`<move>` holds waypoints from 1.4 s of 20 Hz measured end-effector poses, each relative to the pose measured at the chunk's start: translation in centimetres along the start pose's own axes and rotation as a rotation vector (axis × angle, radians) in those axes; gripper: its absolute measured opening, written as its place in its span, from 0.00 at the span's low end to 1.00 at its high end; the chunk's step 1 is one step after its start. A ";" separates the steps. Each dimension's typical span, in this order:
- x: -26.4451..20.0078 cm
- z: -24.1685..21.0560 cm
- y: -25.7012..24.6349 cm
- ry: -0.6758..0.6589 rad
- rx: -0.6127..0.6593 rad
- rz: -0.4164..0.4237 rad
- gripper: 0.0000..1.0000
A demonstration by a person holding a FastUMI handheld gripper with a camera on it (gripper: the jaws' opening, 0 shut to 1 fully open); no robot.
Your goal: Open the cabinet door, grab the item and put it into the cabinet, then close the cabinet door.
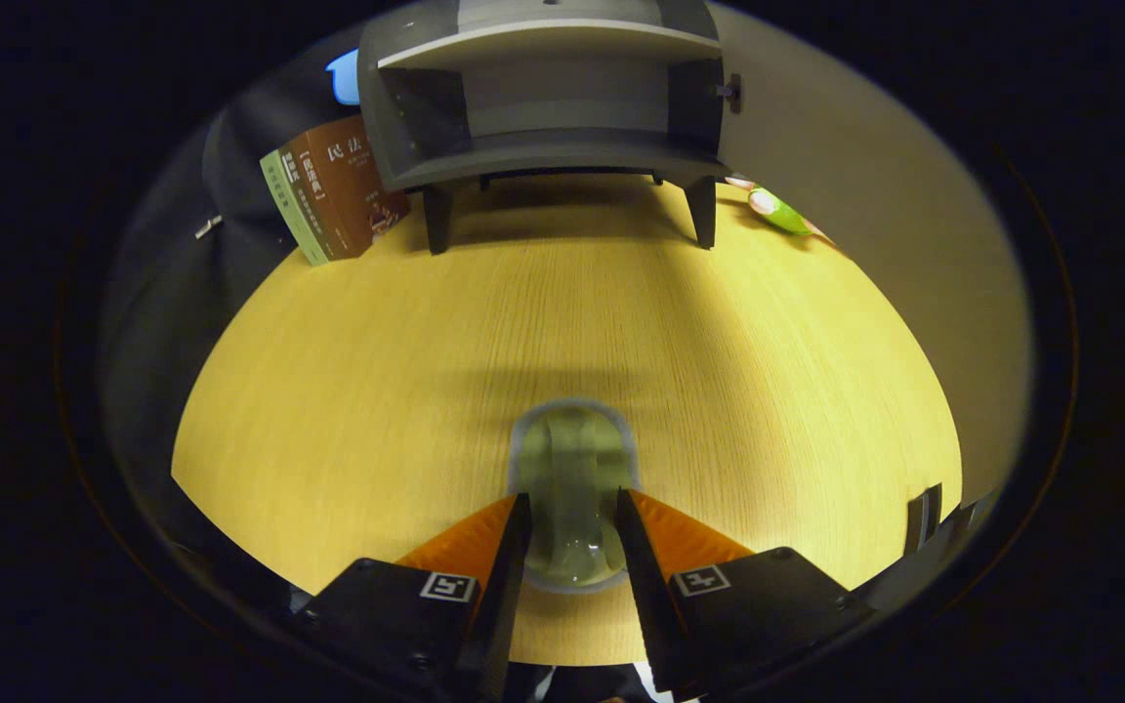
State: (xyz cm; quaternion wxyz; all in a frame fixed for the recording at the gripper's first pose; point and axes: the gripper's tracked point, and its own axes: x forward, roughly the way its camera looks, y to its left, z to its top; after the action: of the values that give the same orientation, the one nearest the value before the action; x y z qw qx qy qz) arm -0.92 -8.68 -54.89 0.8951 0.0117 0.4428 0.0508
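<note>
I have the gripper low in the frame, fingers partly closed and pressing both sides of the cup on the table. The open cabinet stands top centre, books to its left.

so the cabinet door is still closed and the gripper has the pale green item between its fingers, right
Not quite. In the gripper view the cabinet stands open already, its door swung aside and the shelves inside showing. The rest holds: the gripper has the pale green item between its fingers on the wooden table.
</note>
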 end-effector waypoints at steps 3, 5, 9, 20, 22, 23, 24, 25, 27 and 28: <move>0.6 0.5 -0.7 -0.018 -0.009 -0.026 0.37; 0.0 0.7 -0.6 -0.030 -0.025 -0.029 0.24; -0.9 2.4 -0.4 -0.057 -0.045 -0.007 0.17; -15.2 24.6 0.8 -0.390 -0.013 0.084 0.17; -16.9 29.0 1.0 -0.425 -0.006 0.099 0.17; -17.3 31.0 1.3 -0.432 0.000 0.107 0.17; -17.7 33.0 1.4 -0.452 0.017 0.113 0.17; -17.8 35.1 1.4 -0.470 0.024 0.113 0.17; -17.1 38.9 1.2 -0.499 0.024 0.090 0.16; -16.5 40.5 1.1 -0.494 0.016 0.080 0.16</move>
State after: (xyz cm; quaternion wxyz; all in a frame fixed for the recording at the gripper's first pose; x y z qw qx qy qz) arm 21.20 -8.28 -17.13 0.9733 0.0481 0.2102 0.0782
